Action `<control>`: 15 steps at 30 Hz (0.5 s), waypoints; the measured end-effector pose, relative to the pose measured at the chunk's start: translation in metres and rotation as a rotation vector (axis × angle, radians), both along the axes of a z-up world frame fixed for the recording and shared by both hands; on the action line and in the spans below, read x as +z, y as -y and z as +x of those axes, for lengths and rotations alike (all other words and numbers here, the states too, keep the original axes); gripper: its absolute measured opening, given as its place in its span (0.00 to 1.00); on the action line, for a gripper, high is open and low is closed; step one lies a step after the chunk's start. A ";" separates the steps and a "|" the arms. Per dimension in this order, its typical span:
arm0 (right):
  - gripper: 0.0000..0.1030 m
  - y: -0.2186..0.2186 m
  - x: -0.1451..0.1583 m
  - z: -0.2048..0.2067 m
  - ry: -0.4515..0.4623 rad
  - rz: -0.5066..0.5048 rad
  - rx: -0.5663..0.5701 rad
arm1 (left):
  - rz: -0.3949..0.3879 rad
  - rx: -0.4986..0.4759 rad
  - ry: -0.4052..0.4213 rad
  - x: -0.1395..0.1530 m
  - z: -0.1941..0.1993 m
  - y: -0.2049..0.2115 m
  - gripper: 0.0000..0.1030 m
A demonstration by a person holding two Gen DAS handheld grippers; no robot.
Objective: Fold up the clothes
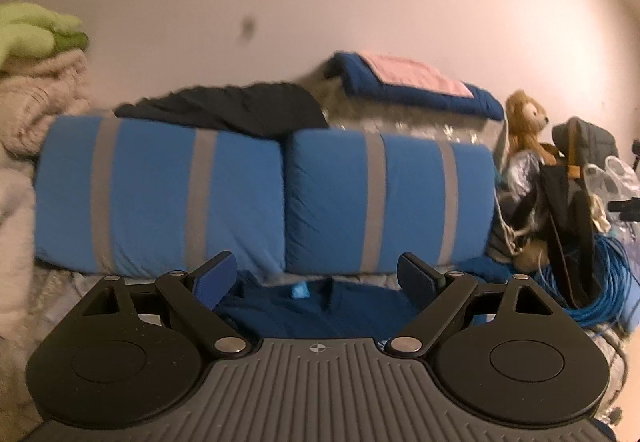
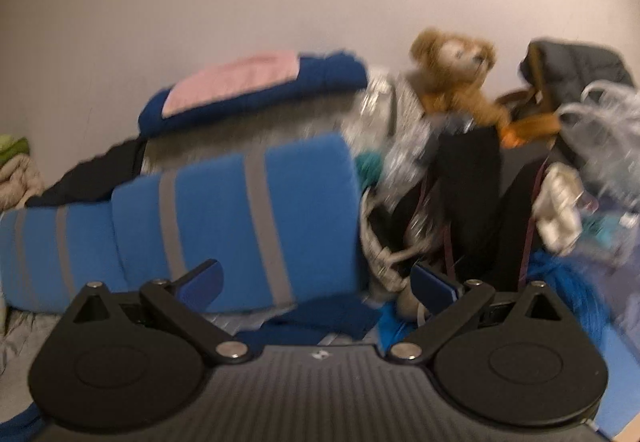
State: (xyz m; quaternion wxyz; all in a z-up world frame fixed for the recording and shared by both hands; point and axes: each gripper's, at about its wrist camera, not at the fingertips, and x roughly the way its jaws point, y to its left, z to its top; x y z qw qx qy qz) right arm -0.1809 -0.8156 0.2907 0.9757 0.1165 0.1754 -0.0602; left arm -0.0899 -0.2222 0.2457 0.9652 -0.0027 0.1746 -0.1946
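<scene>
A dark blue garment lies flat on the bed, its collar with a light blue label toward the pillows. My left gripper hovers just over the collar end, jaws wide apart and nothing between them. In the right wrist view an edge of the same dark blue garment shows below my right gripper, which is also open and empty. A black garment is draped over the left pillow's top. A folded navy and pink item rests behind the pillows.
Two blue pillows with grey stripes stand against the wall. A teddy bear, dark bags, plastic bags and a coil of blue cable crowd the right side. Beige and green blankets pile up at left.
</scene>
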 end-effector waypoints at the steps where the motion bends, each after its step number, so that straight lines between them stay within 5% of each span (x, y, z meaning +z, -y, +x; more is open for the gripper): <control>1: 1.00 -0.003 -0.009 0.007 -0.014 0.009 0.013 | -0.005 -0.004 -0.010 -0.007 0.003 0.005 0.86; 15: 0.93 -0.039 -0.131 0.107 -0.216 0.112 0.085 | 0.013 0.028 -0.157 -0.105 0.031 0.038 0.86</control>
